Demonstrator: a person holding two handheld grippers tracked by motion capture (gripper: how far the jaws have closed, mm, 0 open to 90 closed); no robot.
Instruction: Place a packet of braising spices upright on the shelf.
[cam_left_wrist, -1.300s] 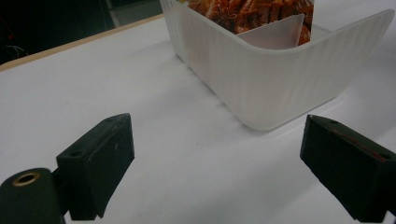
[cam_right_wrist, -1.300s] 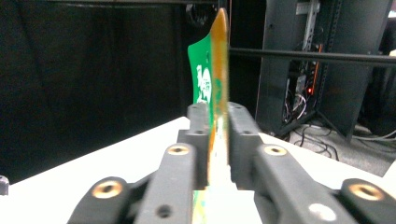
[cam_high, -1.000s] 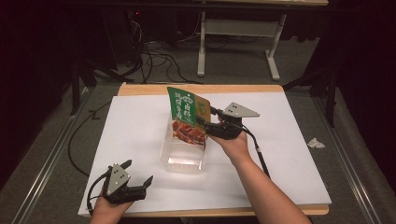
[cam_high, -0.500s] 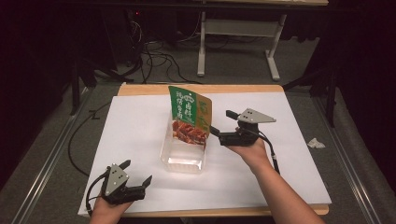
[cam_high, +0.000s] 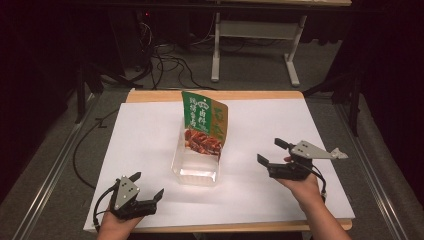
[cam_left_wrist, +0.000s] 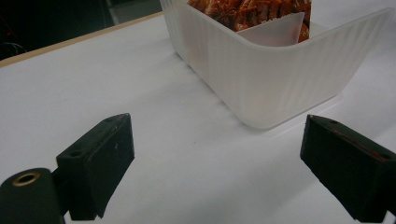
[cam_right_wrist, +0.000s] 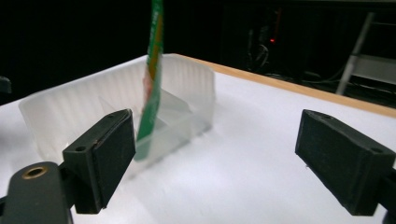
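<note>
1. My right claw (cam_high: 270, 152) has its jaws spread wide; they have just been opening and nothing sits between them. It hovers over bare white desk, well to the right of the tray, jaws pointing left toward it.
2. In the right gripper view I see both black pads apart, with the tray and the edge-on pouch beyond the left jaw.
3. My left claw (cam_high: 148, 186) is spread open too, holding nothing, low over the near left part of the desk, its jaws aimed toward the tray's near corner.
4. The clear ribbed plastic tray (cam_high: 196, 175) lies at the middle of the desk, touched by neither claw.
5. The green snack pouch with a red food picture (cam_high: 204, 122) stands upright in the tray's far end, leaning a little, its top well above the rim.
6. The desk (cam_high: 150, 130) is white-topped with a pale wooden edge along the far side.
7. Beyond it the room is dark: grey floor, loose black cables (cam_high: 165, 62) and a white metal frame on legs (cam_high: 250, 35).
</note>
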